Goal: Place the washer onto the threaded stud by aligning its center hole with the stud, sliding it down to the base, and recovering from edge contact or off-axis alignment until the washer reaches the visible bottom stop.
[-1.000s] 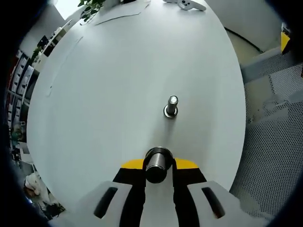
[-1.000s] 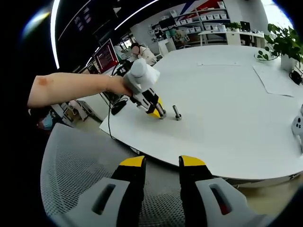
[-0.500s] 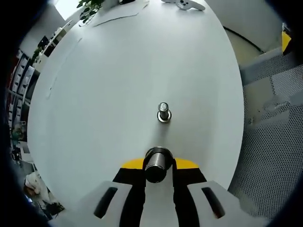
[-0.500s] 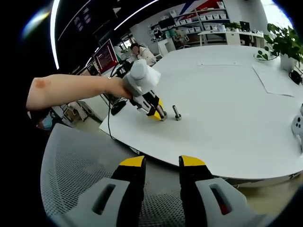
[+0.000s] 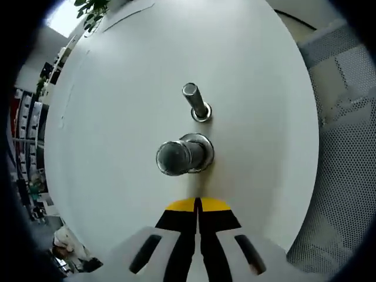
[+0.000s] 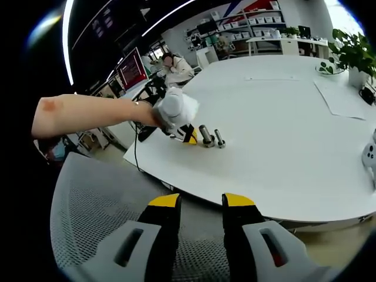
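Now the left tongs (image 5: 198, 207) sit closed and empty, with the larger stud (image 5: 183, 155) standing just ahead on the counter (image 5: 117, 117), smaller stud (image 5: 196, 103) beyond. No washer is discernible; the right tongs (image 6: 200, 202) hang open, well back. Locate the washer before regripping.

White table (image 5: 117, 117) — stud (image 5: 195, 103), bolt (image 5: 182, 155), paper (image 6: 343, 97).

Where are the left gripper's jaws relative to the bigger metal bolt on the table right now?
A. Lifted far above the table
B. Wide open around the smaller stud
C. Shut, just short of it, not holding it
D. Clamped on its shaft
C: in the left gripper view the left gripper has its yellow tips pressed together, and the bigger bolt stands free on the white table just ahead of them, near the smaller stud.
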`<act>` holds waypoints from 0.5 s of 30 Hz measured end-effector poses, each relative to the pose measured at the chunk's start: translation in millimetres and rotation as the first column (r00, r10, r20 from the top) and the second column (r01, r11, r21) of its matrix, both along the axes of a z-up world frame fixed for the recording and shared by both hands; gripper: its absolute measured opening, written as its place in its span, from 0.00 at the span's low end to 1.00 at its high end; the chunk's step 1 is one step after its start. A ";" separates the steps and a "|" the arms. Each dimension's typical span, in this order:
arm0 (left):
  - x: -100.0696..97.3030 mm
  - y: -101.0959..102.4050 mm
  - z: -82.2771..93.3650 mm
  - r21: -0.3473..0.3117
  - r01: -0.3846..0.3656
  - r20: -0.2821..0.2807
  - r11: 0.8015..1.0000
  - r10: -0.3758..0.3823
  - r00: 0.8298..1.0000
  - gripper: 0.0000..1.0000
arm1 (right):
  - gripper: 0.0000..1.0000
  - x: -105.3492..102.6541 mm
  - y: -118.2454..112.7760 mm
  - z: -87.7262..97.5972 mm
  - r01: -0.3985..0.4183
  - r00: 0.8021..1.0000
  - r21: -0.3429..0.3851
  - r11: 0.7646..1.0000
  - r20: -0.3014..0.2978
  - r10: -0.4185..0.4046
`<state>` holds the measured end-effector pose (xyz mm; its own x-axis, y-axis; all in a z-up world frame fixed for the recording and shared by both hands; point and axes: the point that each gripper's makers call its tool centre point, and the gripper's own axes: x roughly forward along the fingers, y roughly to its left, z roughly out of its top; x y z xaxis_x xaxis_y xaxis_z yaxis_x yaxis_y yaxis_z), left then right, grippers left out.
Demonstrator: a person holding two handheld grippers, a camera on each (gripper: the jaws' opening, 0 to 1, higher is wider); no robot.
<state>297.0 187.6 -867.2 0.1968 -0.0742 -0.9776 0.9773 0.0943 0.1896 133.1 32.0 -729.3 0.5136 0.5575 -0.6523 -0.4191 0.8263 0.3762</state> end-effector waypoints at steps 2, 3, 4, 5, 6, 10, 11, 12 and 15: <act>-0.2 0.6 -0.4 -0.017 -0.036 -0.007 0.999 0.036 0.999 0.00 | 0.30 -0.1 0.0 -0.3 -0.001 1.000 -0.002 1.000 -0.002 0.001; -0.9 0.2 0.9 -0.030 -0.052 -0.017 0.998 0.052 0.998 0.00 | 0.30 -0.4 0.1 -0.6 -0.003 1.000 -0.004 1.000 -0.003 0.003; -0.4 0.3 1.5 -0.039 -0.059 -0.017 0.998 0.058 0.998 0.00 | 0.30 -0.6 0.1 -0.7 -0.005 1.000 -0.005 1.000 -0.004 0.005; -0.6 -0.2 2.0 -0.052 -0.067 -0.018 0.996 0.067 0.998 0.00 | 0.30 -0.6 0.1 -0.7 -0.004 1.000 -0.004 1.000 -0.004 0.004; -1.8 -1.2 2.5 -0.077 -0.085 -0.026 0.993 0.083 0.996 0.00 | 0.30 -0.4 0.0 -0.7 -0.002 1.000 -0.003 1.000 -0.003 0.002; -3.2 1.1 8.5 -0.114 -0.125 -0.055 0.986 0.119 0.991 0.00 | 0.30 -0.4 0.1 -0.7 -0.004 1.000 -0.004 1.000 -0.004 0.004; -2.1 0.9 10.3 -0.127 -0.131 -0.054 0.983 0.125 0.991 0.00 | 0.30 -0.6 0.1 -0.6 -0.003 1.000 -0.004 1.000 -0.004 0.003; -1.9 0.6 12.8 -0.143 -0.144 -0.063 0.979 0.136 0.989 0.00 | 0.30 -0.6 0.0 -0.5 -0.002 1.000 -0.003 1.000 -0.003 0.002; -0.3 -0.7 19.3 -0.180 -0.176 -0.082 0.968 0.164 0.983 0.00 | 0.30 -0.4 -0.1 -0.6 -0.001 1.000 -0.004 1.000 -0.003 0.001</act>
<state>296.6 186.9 -847.9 0.1583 -0.2271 -0.9609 0.9536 0.2874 0.0892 132.6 32.0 -729.9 0.5106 0.5554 -0.6564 -0.4191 0.8273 0.3741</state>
